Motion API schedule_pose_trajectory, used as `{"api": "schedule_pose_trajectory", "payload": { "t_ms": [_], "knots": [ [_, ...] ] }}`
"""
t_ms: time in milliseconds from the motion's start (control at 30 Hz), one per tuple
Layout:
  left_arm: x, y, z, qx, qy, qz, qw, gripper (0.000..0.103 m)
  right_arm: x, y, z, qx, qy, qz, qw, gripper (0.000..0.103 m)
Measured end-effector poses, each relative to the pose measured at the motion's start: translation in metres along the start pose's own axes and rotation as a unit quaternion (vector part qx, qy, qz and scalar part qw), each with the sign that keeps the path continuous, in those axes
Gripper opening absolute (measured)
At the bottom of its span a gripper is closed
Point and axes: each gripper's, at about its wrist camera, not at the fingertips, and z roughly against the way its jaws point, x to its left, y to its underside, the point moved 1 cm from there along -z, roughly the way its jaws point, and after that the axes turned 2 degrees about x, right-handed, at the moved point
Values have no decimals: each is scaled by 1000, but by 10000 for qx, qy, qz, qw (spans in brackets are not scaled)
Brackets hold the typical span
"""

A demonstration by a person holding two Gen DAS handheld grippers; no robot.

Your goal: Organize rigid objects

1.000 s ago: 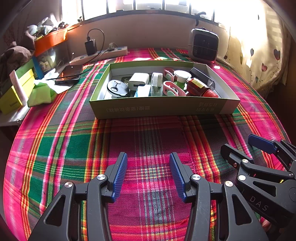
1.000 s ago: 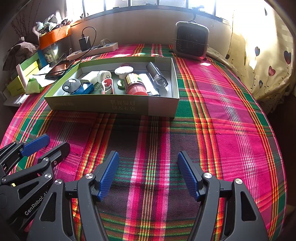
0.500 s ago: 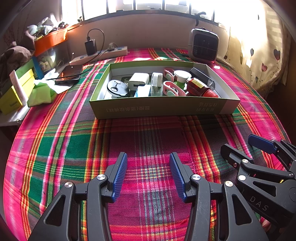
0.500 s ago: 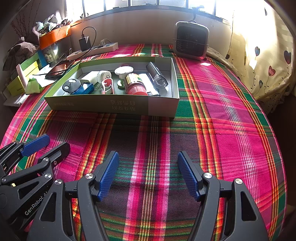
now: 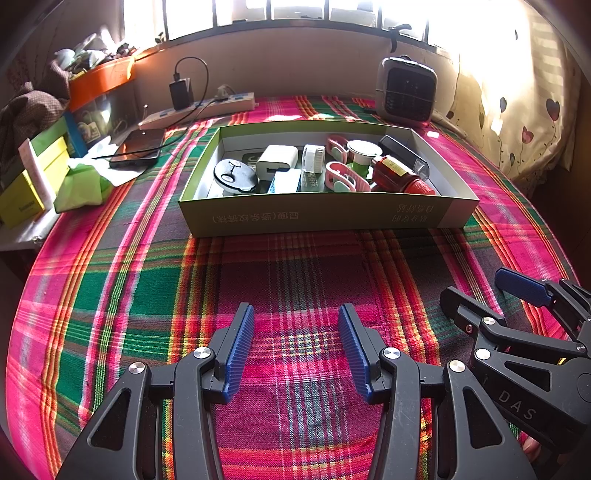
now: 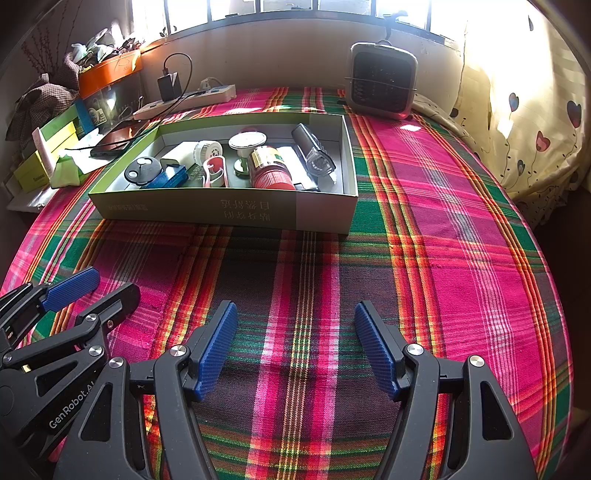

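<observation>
Left wrist view: left gripper jaws spread, nothing between, above plaid cloth. Right gripper at lower right, marked "DAS". Box ahead on cloth, upside-down Chinese print on front wall, unreadable. Inside: red bottle, white charger, black disc, pink clips. Heater, power strip, phone beyond.

Right wrist view: right gripper jaws spread, empty. Left gripper at lower left, marked "GenRobot.AI". Box ahead left. Heart-print curtain right; window behind.
</observation>
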Motion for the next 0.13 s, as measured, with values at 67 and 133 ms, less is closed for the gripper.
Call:
{"api": "schedule_pose_trajectory", "payload": {
  "t_ms": [67,133],
  "knots": [
    [0,0,0,0,0,0,10000,47,0,0,0,0,0,0,10000,67],
    [0,0,0,0,-1,-1,10000,47,0,0,0,0,0,0,10000,67]
  ]
}}
